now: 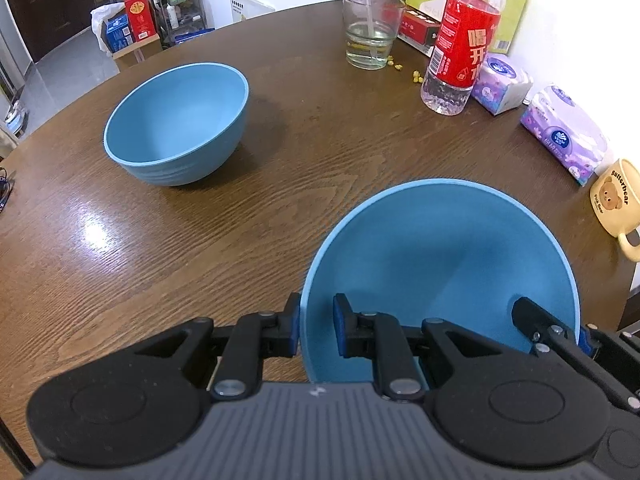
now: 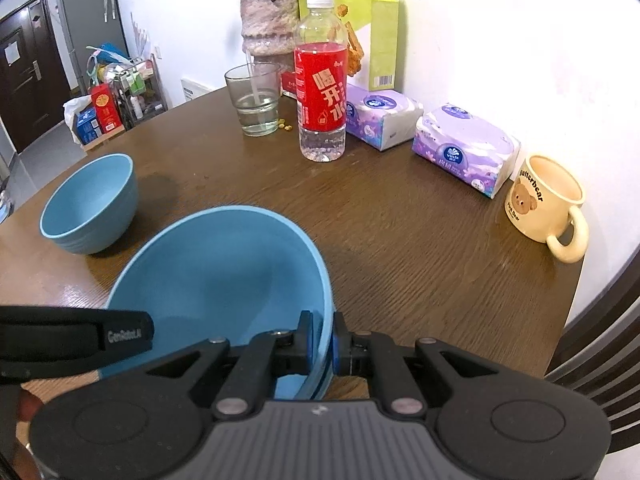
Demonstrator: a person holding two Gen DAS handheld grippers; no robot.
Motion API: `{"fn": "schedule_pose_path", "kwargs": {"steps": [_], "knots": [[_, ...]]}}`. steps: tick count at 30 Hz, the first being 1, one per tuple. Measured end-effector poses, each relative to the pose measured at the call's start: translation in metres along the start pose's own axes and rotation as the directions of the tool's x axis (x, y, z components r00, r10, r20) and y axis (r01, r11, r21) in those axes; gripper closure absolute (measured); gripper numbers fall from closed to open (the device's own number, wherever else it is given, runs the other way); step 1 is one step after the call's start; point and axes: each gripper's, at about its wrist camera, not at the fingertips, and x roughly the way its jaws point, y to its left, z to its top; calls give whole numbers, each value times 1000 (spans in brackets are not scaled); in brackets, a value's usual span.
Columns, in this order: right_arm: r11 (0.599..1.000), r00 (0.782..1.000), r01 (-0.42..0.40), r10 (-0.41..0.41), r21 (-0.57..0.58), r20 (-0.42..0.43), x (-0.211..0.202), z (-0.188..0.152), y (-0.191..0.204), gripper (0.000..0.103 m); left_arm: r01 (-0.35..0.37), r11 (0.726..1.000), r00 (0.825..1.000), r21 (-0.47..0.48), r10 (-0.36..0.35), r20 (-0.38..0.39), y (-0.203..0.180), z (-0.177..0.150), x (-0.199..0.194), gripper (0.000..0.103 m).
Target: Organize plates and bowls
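Both claws grip one large, round, light-blue plastic bowl (image 1: 440,264) by its rim. In the left wrist view the left claw (image 1: 317,330) is nearly closed on the rim at about 7 o'clock of the bowl, one blue pad (image 1: 295,326) outside the wall and the other inside. The right claw (image 2: 322,342) is pinched tight on the rim at the bowl's 5 o'clock in its own view, with the thin wall sandwiched between its pads. The same right claw shows at 4 o'clock of the bowl in the left view.

Whether the bowl rests on the dark brown wood-grain desk (image 1: 280,168) or hangs just above it cannot be told.

A second light-blue ribbed bowl (image 1: 176,124) stands upright on the desk at about 10 o'clock from the held one, well apart from it.

Toward 12 and 1 o'clock, near the white wall, stand a clear drinking glass with water (image 2: 256,100), a clear bottle with a red label (image 2: 321,80), two purple tissue packs (image 2: 466,148) and a cream bear mug (image 2: 546,200).
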Motion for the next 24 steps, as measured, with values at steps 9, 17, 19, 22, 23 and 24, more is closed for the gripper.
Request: {"fn": "schedule_pose_path", "kwargs": {"steps": [9,17,19,22,23,24], "knots": [[1000,1000,-13,13,13,0,2,0,-5,92,6,1000,1000,-8,-5,28,2,-1,-5,85],[997,999,-38,38,60,-3,0,2,-14,68,-26,999,998,-37,28,62,14,0,-20,48],[996,999,-44,44,72,-3,-3,3,-16,51,-23,998,997,-51,27,67,20,1,-24,39],[995,999,-54,53,85,9,-8,4,-19,25,-37,997,995,-70,43,87,29,2,-33,17],[994,998,-56,55,89,13,-10,4,-19,20,-42,996,994,-75,49,97,31,2,-37,11],[994,998,-58,57,93,19,-13,5,-20,13,-45,996,993,-80,54,105,33,2,-40,6]]}}
